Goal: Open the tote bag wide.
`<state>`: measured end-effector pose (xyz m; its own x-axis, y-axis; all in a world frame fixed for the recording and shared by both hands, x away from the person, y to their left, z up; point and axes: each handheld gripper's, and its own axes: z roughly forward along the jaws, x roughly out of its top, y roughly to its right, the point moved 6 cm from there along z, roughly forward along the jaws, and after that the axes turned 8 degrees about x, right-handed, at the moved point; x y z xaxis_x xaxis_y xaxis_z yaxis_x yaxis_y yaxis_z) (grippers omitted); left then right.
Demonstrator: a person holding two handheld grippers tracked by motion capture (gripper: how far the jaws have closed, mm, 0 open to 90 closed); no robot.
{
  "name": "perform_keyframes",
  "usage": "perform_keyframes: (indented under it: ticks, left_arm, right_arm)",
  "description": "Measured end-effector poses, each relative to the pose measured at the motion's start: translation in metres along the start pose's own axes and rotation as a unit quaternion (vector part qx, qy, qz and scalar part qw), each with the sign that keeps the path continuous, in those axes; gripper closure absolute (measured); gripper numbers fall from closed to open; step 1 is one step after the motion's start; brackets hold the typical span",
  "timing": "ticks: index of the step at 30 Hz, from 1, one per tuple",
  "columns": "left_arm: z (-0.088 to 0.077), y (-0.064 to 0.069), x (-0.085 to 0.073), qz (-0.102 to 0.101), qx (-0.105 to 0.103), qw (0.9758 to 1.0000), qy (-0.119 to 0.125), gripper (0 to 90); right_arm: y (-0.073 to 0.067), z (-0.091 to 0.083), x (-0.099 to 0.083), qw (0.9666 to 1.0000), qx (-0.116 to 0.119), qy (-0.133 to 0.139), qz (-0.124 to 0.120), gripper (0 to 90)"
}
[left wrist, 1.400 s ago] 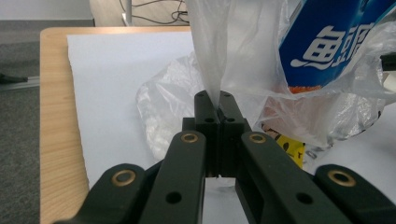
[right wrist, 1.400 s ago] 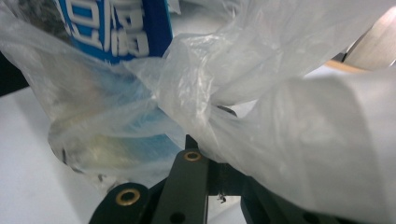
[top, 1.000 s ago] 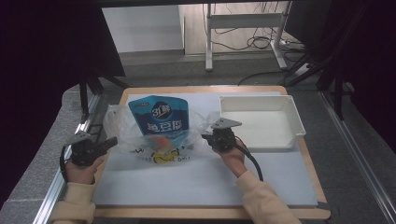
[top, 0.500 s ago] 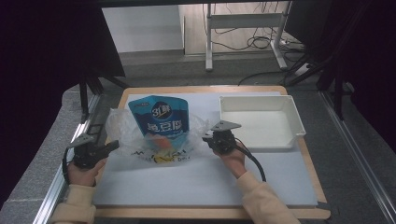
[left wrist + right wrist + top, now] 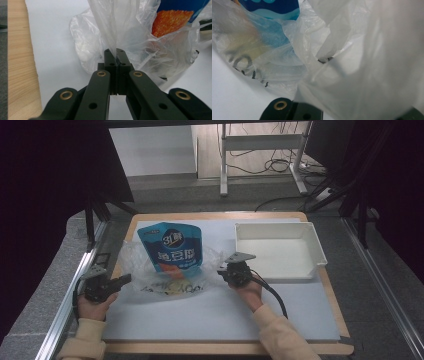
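A clear plastic bag (image 5: 137,262) lies on the white mat (image 5: 200,320) with a blue printed pouch (image 5: 172,247) standing in it. My left gripper (image 5: 126,279) sits at the bag's left edge. In the left gripper view its jaws (image 5: 116,53) are shut on a pinch of the bag's film (image 5: 130,32), and the pouch's orange print (image 5: 172,20) shows behind. My right gripper (image 5: 222,271) is at the bag's right edge. In the right gripper view the film (image 5: 367,62) drapes over the jaws and hides them; only the black base (image 5: 292,111) shows, with the pouch (image 5: 272,8) beyond.
A white tray (image 5: 280,271) with nothing in it stands at the right of the mat, close to the right hand. The mat lies on a wooden tabletop (image 5: 220,215). A metal rail (image 5: 65,310) runs along the table's left side.
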<state>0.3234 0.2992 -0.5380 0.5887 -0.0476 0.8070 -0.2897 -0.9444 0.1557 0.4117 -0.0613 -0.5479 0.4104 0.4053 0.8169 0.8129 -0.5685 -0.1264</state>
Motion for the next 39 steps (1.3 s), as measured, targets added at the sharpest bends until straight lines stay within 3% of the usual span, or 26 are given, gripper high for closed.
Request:
perform_keyframes:
  ticks: [25, 39]
  left_arm:
    - [0.03, 0.005, -0.028, 0.01, 0.006, 0.9982, -0.059, 89.6]
    - [0.037, 0.004, -0.036, 0.014, 0.012, 0.9968, -0.077, 89.5]
  right_arm:
    - [0.004, 0.007, -0.019, 0.9994, -0.001, -0.035, 0.002, 88.8]
    - [0.003, 0.01, -0.024, 0.9985, -0.008, -0.053, -0.005, 88.7]
